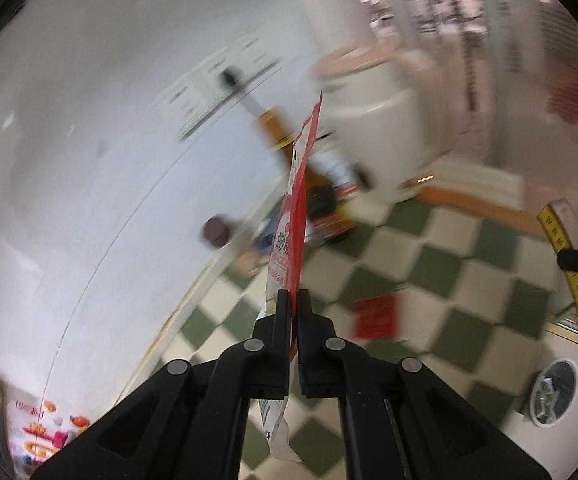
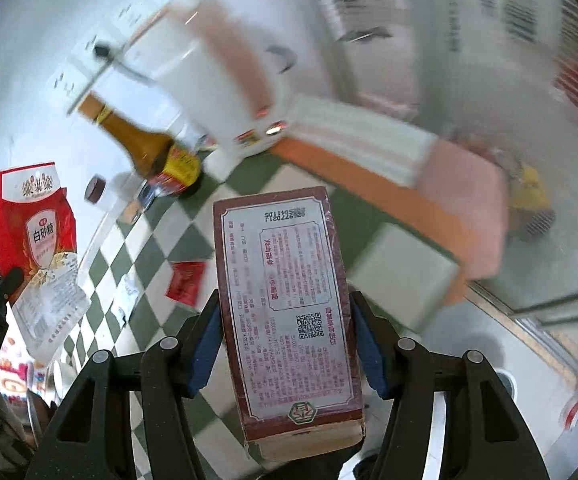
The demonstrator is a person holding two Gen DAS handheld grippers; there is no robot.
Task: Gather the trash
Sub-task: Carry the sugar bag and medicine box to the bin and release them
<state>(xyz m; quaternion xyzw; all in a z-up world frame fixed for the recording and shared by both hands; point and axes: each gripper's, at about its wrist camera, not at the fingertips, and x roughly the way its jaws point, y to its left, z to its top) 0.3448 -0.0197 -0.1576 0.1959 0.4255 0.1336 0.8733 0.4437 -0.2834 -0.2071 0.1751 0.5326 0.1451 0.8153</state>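
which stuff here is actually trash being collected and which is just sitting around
Part of the job:
- red sugar bag, pinched in the left tongs
- brown box, clamped in the right tongs
- small red packet on the checkered cloth, probably next

Just lying about:
- brown sauce bottle
- white cooker
- folded towel

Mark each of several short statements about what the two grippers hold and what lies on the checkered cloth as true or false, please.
1. The left gripper is shut on a flat red and white plastic bag. True.
2. The right gripper is open and holds nothing. False: it clamps a dark red rectangular carton with a white printed label.
3. A small red packet lies on the green and white checkered cloth. True.
4. The brown glass bottle with a yellow label is held by the left gripper. False: neither gripper holds it.
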